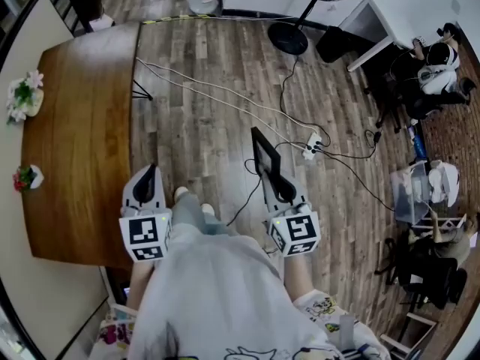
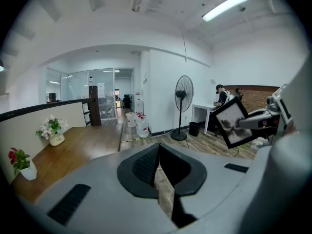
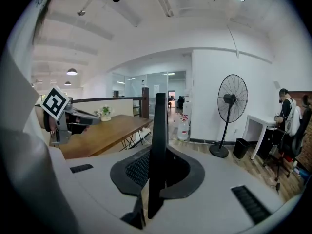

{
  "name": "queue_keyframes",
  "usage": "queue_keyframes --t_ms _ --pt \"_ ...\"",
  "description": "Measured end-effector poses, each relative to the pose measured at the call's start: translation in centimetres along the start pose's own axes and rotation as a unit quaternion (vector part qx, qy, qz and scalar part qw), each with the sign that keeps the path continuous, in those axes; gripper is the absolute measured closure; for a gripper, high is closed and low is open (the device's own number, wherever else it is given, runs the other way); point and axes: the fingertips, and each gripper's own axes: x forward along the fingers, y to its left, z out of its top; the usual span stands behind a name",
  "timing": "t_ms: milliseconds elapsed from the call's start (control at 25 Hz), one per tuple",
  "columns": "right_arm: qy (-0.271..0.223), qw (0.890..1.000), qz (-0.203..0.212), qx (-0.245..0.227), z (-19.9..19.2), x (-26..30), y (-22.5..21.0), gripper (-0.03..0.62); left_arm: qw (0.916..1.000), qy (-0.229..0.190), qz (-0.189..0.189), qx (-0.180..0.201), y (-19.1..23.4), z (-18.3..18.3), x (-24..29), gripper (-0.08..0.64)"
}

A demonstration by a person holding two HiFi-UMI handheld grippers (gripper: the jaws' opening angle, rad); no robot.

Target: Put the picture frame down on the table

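- A person stands beside a long wooden table [image 1: 82, 126], holding one gripper in each hand.
- The right gripper [image 1: 279, 190] pinches a black picture frame [image 1: 265, 156] by its lower edge. The frame stands on edge, rising up and forward from the jaws.
- The frame hangs over the plank floor, well apart from the table's near long edge.
- The table lies to the left of the frame, so the likely move is a sideways carry to the left, across that edge.
- The left gripper [image 1: 146, 182] has its jaws pressed together on nothing. It hovers at the table's near long edge, close to the near corner, nearer the table than the right gripper.
- Two small flower pots [image 1: 22, 96] stand along the far long edge, leaving the middle bare.
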Motion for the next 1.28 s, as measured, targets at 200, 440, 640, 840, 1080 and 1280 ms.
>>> queue_keyframes --t_ms 200,440,640,840,1080,1280 --pt "0.006 1.0 0.009 0.004 0.0 2.1 -0.7 0.561 0.9999 0.004 0.013 -0.001 1.1 0.3 1.4 0.555" --pt "0.009 1.0 0.021 0.002 1.2 6.4 -1.1 0.561 0.9998 0.006 0.021 -0.002 3.0 1.4 4.5 0.555" --pt "0.013 1.0 0.026 -0.004 3.0 11.4 -1.6 0.561 0.9997 0.007 0.023 -0.006 5.8 2.7 8.5 0.555" --pt "0.016 0.999 0.031 -0.018 5.7 16.6 -2.0 0.561 0.9995 0.007 0.028 -0.012 9.4 4.6 12.7 0.555" --pt "0.025 0.999 0.035 -0.022 7.4 22.0 -1.5 0.561 0.9989 0.006 0.041 -0.023 14.0 5.8 16.1 0.555" --pt "0.031 0.998 0.053 -0.031 9.1 25.7 -0.4 0.561 0.9979 0.006 0.052 -0.037 16.8 6.7 17.9 0.555"
